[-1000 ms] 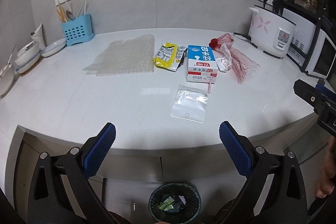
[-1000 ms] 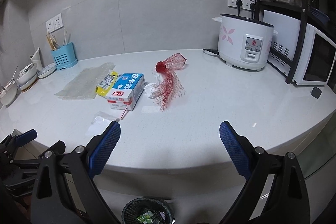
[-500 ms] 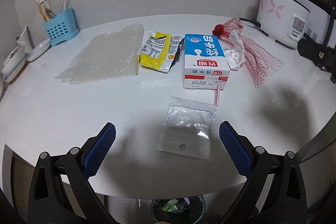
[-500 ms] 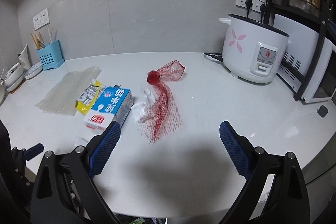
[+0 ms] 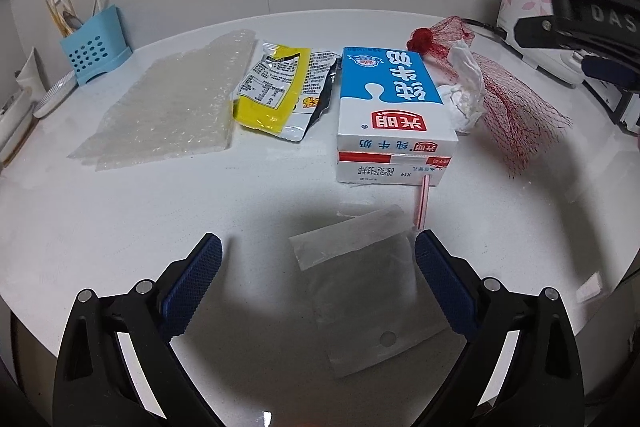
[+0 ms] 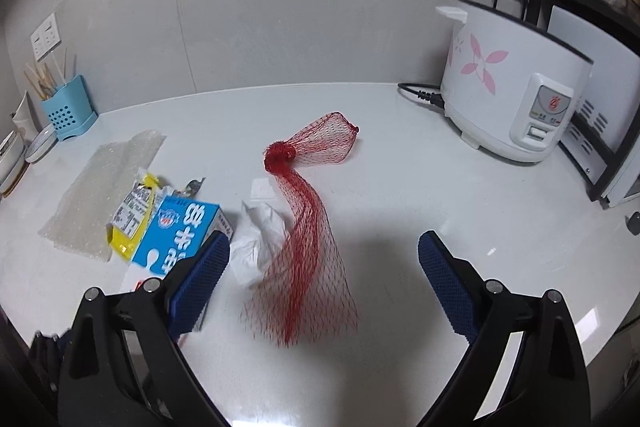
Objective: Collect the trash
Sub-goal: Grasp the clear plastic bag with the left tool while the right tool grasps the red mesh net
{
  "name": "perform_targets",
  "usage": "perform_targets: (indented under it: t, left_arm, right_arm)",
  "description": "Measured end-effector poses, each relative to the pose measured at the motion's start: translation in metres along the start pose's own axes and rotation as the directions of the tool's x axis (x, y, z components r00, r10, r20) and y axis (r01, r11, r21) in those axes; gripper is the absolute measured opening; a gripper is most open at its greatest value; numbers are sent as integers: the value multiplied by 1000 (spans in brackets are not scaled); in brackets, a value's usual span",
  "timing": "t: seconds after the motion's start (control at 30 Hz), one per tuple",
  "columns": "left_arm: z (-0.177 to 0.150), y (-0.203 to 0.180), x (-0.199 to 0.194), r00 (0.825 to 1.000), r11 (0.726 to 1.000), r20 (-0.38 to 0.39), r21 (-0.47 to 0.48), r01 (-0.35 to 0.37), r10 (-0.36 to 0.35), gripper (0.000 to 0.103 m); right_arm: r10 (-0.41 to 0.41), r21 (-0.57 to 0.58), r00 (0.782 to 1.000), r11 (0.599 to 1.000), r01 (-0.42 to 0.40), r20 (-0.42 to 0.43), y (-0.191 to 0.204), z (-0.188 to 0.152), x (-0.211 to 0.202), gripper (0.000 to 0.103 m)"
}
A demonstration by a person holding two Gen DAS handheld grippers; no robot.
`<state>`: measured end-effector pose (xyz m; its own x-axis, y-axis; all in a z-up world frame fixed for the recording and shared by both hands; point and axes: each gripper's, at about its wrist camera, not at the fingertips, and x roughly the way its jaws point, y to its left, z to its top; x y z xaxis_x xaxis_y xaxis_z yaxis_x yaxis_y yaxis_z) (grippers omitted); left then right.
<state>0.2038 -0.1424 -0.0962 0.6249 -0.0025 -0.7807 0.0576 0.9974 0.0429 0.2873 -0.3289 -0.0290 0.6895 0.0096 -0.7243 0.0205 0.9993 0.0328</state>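
Both claws moved closer; right claw point(image 6: 323, 273) hides the carton's point(image 6: 176, 239) front.

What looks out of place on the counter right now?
Only the trash: the milk carton lies on its side, its straw loose beside it, and the yellow snack wrapper is torn open. Nothing spilled.

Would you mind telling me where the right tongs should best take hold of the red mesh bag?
Probably at the dense knot of the red mesh bag, coming from above. It is the only bunched, raised part; the rest lies flat and loose on the counter. The open right tongs hover over its flared end.
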Motion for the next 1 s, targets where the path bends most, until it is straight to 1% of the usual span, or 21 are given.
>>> perform_targets:
  t: [0.13, 0.2, 0.27, 0.33, 0.37, 0.4, 0.47, 0.53, 0.57, 0.63, 0.67, 0.7, 0.73, 0.8, 0.83, 0.87, 0.9, 0.93, 0.97, 1.0]
  left_arm:
    - [4, 1, -1, 1000, 999, 4, -30, 20, -20, 95]
    - [6, 1, -1, 1000, 999, 2, -45, 13, -12, 95]
    - [7, 1, 1, 1000, 997, -12, -69, 19, -20, 96]
    - [8, -3, 8, 999, 997, -40, -71, 18, -21, 96]
    - [8, -4, 11, 999, 997, -49, -71, 6, -10, 95]
    - [9, -5, 12, 999, 997, -42, -69, -17, 14, 95]
    - [9, -6, 15, 999, 996, -37, -83, -36, 33, 95]
    - [8, -5, 14, 998, 994, -32, -98, -56, 53, 91]
    - [8, -5, 13, 998, 993, -29, -104, -62, 59, 86]
    - [7, -5, 10, 998, 993, -23, -104, -63, 61, 76]
    - [6, -5, 8, 998, 993, -22, -99, -58, 56, 66]
    - [6, -4, 7, 998, 994, -24, -96, -57, 55, 62]
    - [5, -3, 5, 999, 994, -27, -96, -48, 45, 62]
    - [2, 0, 3, 999, 995, -25, -92, -39, 37, 59]
    - [1, 1, 2, 999, 995, -23, -93, -38, 36, 59]
    - [-1, 3, 1, 999, 995, -18, -94, -33, 32, 57]
    - [-1, 4, 0, 999, 995, -14, -94, -33, 32, 54]
    - [-2, 6, -1, 999, 995, -13, -95, -33, 32, 53]
    - [-2, 7, -1, 999, 995, -13, -94, -33, 32, 51]
    - [-2, 7, -2, 1000, 995, -14, -95, -27, 26, 51]
  right_arm:
    - [-2, 14, 999, 1000, 2, -38, 3, 20, 27, 91]
    - [1, 13, 998, 1000, 0, -65, 5, 32, 44, 91]
    - [8, 19, 995, 1000, -6, -101, 7, 44, 63, 91]
    - [28, 29, 990, 999, -25, -140, 10, 56, 83, 91]
    - [33, 32, 987, 999, -28, -159, 12, 61, 92, 91]
    - [41, 35, 983, 999, -35, -178, 14, 65, 100, 91]
    - [52, 31, 977, 998, -47, -205, 19, 72, 115, 91]
    - [45, 31, 975, 999, -39, -217, 22, 78, 126, 91]
    - [40, 32, 972, 999, -34, -231, 23, 80, 132, 91]
    - [49, 41, 962, 998, -40, -268, 25, 82, 145, 86]
    - [51, 45, 956, 998, -40, -288, 26, 82, 151, 82]
    - [50, 48, 951, 998, -37, -306, 27, 81, 157, 77]
    - [45, 46, 946, 998, -32, -320, 28, 80, 161, 74]
    - [46, 49, 942, 998, -32, -333, 28, 79, 167, 59]
    - [48, 53, 939, 998, -32, -340, 26, 78, 169, 56]
    - [53, 58, 938, 998, -35, -343, 25, 78, 171, 50]
    - [50, 64, 937, 998, -29, -345, 22, 77, 172, 41]
    - [45, 70, 937, 997, -22, -347, 20, 76, 173, 36]
    - [48, 76, 935, 997, -23, -351, 17, 76, 175, 27]
    - [49, 80, 936, 997, -23, -349, 14, 74, 174, 22]
